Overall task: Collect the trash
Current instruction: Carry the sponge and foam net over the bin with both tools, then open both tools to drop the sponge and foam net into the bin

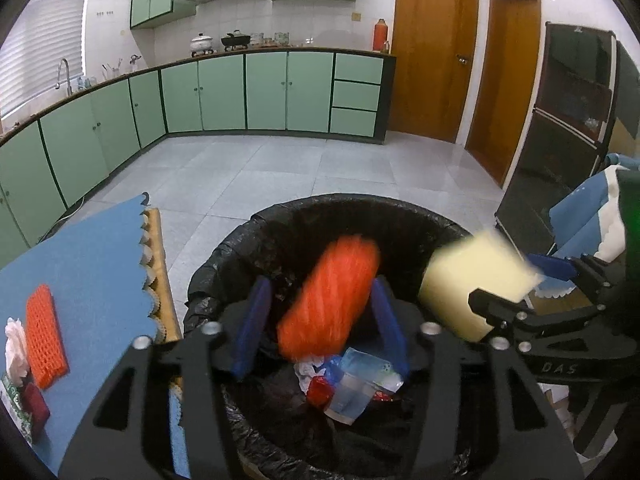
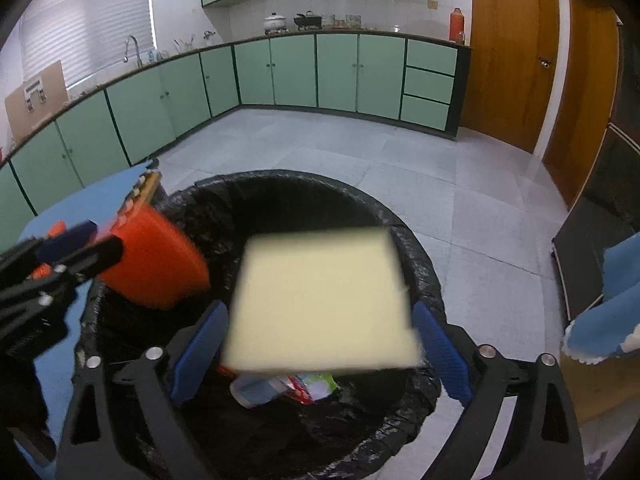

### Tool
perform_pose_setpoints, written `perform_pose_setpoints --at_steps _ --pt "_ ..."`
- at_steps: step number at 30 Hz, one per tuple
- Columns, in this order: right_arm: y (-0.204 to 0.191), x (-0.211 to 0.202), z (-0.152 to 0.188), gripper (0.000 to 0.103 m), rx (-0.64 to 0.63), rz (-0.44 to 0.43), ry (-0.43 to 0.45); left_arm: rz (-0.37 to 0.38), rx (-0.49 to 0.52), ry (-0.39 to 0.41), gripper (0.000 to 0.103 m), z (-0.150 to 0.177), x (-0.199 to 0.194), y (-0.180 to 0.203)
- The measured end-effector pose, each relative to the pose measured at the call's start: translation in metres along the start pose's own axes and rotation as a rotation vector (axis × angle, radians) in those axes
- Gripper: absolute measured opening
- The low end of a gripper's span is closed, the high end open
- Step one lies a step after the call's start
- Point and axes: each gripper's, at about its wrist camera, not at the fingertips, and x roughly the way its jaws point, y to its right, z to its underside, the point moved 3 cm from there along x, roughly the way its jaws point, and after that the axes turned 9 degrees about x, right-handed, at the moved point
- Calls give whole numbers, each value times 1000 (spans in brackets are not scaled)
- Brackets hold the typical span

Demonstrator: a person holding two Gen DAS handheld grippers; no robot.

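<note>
A black-lined trash bin (image 1: 224,256) stands on the floor under both grippers; it also shows in the right wrist view (image 2: 420,248). Wrappers and paper (image 1: 352,388) lie in its bottom. My left gripper (image 1: 320,320) is open over the bin, with a blurred orange object (image 1: 332,300) between its blue fingers, apparently loose and falling. My right gripper (image 2: 320,344) is open over the bin, with a blurred pale yellow square piece (image 2: 320,300) between its fingers, also apparently loose. The yellow piece shows in the left wrist view (image 1: 476,280), the orange one in the right wrist view (image 2: 156,264).
A table with a blue cloth (image 1: 80,260) stands left of the bin, bearing an orange grid piece (image 1: 44,336), a white tissue (image 1: 16,348) and a red item (image 1: 34,404). A dark cabinet (image 1: 560,140) stands right. Green cabinets and wooden doors line the far walls.
</note>
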Motion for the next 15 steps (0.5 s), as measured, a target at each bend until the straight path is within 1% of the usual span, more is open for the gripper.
perform_pose_setpoints --at_steps 1,3,8,12,15 --pt "1 0 1 96 1 3 0 2 0 3 59 0 -2 -1" --pt "2 -2 3 97 11 -1 -2 1 -4 8 62 0 -6 -3" --pt "-1 -15 2 97 42 -29 9 -20 -24 32 68 -3 -25 -14" --pt "-13 -32 1 97 67 -68 36 -68 -46 51 70 -1 -50 -33" --pt "-33 -45 1 97 65 -94 58 -125 -56 65 73 8 -74 -50"
